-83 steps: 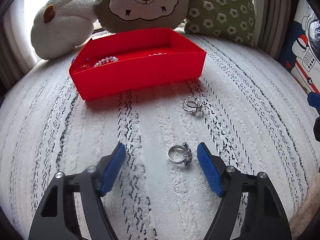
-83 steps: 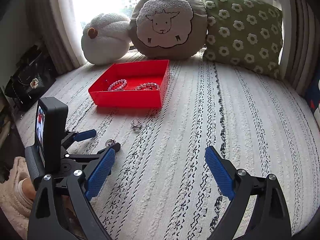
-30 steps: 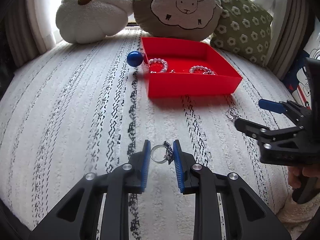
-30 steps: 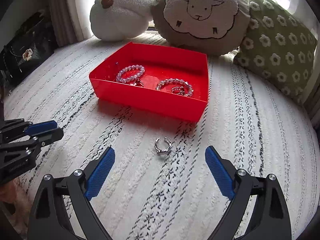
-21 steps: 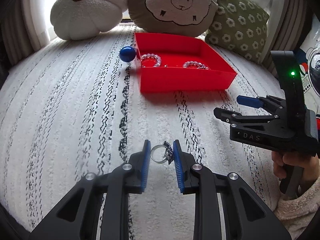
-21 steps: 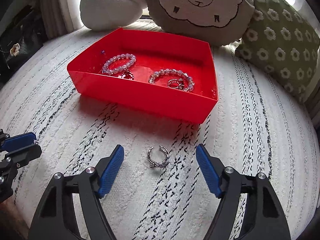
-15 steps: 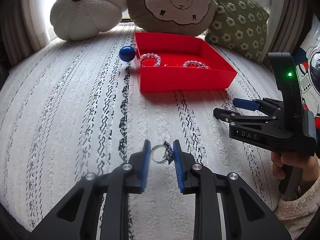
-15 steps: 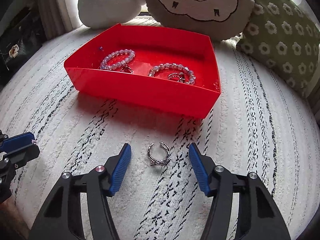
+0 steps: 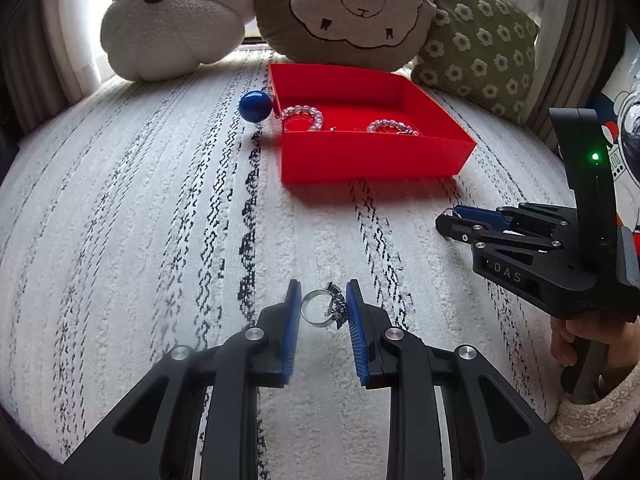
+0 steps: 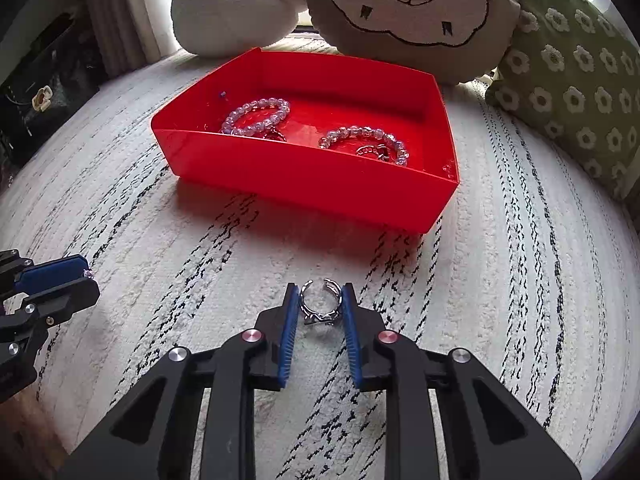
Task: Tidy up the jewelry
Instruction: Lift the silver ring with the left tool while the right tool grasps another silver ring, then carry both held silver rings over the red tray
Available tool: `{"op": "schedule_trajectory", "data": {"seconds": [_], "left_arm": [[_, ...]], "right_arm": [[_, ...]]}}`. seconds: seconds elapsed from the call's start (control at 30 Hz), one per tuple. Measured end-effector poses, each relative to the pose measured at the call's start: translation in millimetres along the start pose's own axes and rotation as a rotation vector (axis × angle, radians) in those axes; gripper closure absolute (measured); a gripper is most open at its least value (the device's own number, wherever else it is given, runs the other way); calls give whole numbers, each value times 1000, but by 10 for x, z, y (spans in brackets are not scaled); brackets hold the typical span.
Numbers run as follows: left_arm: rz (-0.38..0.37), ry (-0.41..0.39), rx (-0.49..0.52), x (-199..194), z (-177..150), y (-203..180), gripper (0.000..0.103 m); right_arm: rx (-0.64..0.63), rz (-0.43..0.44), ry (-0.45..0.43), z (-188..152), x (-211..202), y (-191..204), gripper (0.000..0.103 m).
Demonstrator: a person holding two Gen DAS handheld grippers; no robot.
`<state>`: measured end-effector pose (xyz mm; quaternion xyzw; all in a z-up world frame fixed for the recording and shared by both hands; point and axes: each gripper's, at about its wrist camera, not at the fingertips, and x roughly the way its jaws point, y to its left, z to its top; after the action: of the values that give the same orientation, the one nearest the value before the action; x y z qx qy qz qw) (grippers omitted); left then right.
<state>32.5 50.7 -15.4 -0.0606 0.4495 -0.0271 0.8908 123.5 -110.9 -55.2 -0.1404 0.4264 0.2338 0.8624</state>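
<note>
My left gripper point(image 9: 322, 309) is shut on a silver ring with a dark stone cluster point(image 9: 323, 310), held just above the white rug. My right gripper point(image 10: 321, 307) has closed on an open silver band ring point(image 10: 320, 303) that sits on the rug in front of the red tray point(image 10: 304, 178). The tray point(image 9: 372, 160) holds two clear bead bracelets point(image 10: 258, 117) point(image 10: 366, 140) and a small silver piece. The right gripper point(image 9: 454, 222) shows at the right of the left wrist view, and the left gripper point(image 10: 86, 276) at the left edge of the right wrist view.
A blue ball point(image 9: 255, 105) lies against the tray's left wall. A white round cushion point(image 9: 172, 20), a sheep cushion point(image 9: 352, 8) and a green flowered cushion point(image 9: 480, 48) line the back. A dark bag point(image 10: 44, 92) sits past the rug's left edge.
My right gripper has moved down over the band ring and its jaws have closed from wide open onto it. My left gripper has kept its hold on the stone ring.
</note>
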Motion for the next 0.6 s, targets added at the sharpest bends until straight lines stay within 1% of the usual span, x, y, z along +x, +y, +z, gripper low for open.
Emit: {"op": "schedule_trajectory", "data": {"seconds": [0.13, 0.3, 0.47, 0.6], "left_arm": [[0, 0, 0, -2, -1, -2, 81], [2, 0, 3, -1, 6, 0, 81], [10, 5, 9, 12, 6, -17, 81], [33, 7, 12, 34, 2, -22, 81]], "right_arm": [[9, 12, 3, -12, -35, -10, 81], [9, 37, -11, -58, -208, 13, 81], [19, 71, 8, -151, -308, 27, 81], [15, 86, 20, -195, -354, 36, 81]]}}
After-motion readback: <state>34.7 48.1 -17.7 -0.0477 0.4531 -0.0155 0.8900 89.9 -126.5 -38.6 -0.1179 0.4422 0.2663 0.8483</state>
